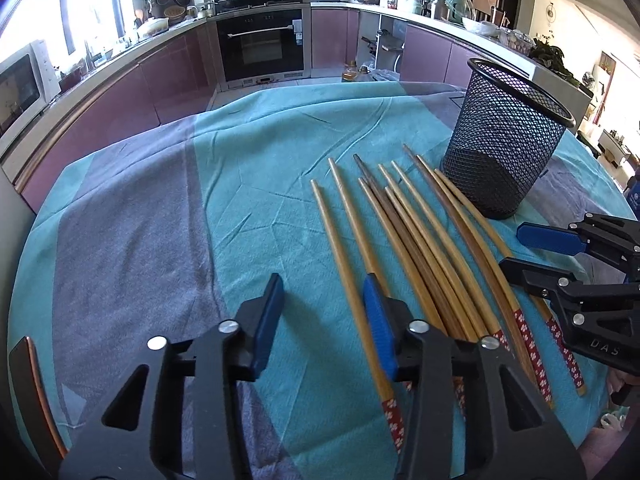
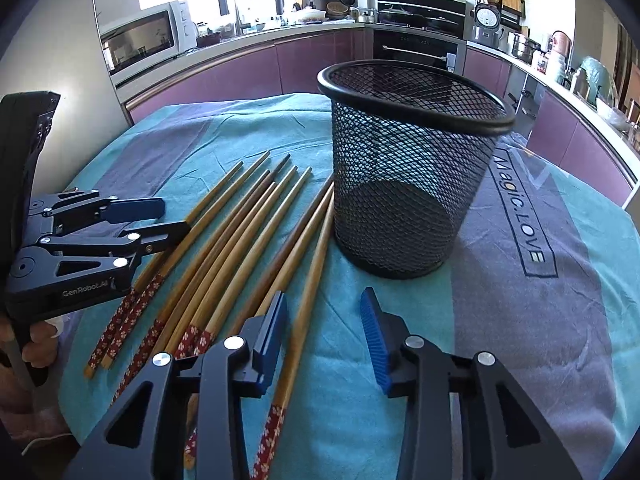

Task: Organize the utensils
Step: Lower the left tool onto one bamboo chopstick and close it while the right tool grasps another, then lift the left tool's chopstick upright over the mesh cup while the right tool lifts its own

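Observation:
Several wooden chopsticks (image 1: 420,240) (image 2: 240,232) with red flowered ends lie fanned on the teal and grey cloth. An empty black mesh holder (image 1: 508,140) (image 2: 400,184) stands upright just beyond them on the right. My left gripper (image 1: 324,308) (image 2: 172,218) is open over the left side of the fan, and the leftmost chopstick lies between its fingers, close to the right pad. My right gripper (image 2: 324,320) (image 1: 516,252) is open over the right side, with the rightmost chopstick between its fingers near the left pad. No pad presses on a stick.
The cloth (image 1: 160,220) covers a round table, with its bare left half wide and flat. Purple kitchen cabinets, an oven (image 1: 260,44) and a microwave (image 2: 140,40) ring the far side. A chair back (image 1: 32,400) rises at the near left edge. A hand (image 2: 36,344) holds the left gripper.

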`<action>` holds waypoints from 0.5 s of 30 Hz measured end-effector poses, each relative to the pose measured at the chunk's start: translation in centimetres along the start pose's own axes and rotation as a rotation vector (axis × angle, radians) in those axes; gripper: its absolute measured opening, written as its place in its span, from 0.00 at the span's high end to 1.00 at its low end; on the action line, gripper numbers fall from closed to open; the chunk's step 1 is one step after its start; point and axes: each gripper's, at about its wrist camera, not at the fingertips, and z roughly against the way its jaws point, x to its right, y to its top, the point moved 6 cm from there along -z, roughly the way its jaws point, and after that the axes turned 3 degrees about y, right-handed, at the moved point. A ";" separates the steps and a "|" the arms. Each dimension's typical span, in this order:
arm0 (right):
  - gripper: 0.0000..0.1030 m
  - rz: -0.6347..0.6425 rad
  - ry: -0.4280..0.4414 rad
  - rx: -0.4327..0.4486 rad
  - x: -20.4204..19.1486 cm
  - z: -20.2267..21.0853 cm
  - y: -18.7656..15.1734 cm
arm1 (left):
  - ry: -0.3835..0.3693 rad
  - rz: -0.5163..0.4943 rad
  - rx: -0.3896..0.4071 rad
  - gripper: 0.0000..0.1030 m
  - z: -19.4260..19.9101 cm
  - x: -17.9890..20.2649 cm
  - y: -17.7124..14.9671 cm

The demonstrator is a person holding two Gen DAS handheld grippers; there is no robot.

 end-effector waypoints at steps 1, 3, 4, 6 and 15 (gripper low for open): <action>0.66 0.001 0.003 0.000 0.0 -0.1 0.1 | -0.002 0.001 -0.001 0.66 -0.1 0.1 0.2; 0.70 -0.005 0.013 0.001 0.0 -0.2 0.3 | -0.011 0.007 -0.004 0.70 -0.4 0.3 0.7; 0.74 -0.010 0.020 0.000 0.1 -0.2 0.3 | -0.016 0.011 -0.005 0.74 -0.5 0.4 0.9; 0.81 -0.021 0.042 -0.002 0.1 -0.2 0.3 | -0.028 0.017 -0.007 0.80 -0.7 0.6 1.2; 0.94 -0.070 0.105 0.011 0.6 0.3 0.2 | -0.083 0.053 -0.004 0.93 -0.2 1.3 1.0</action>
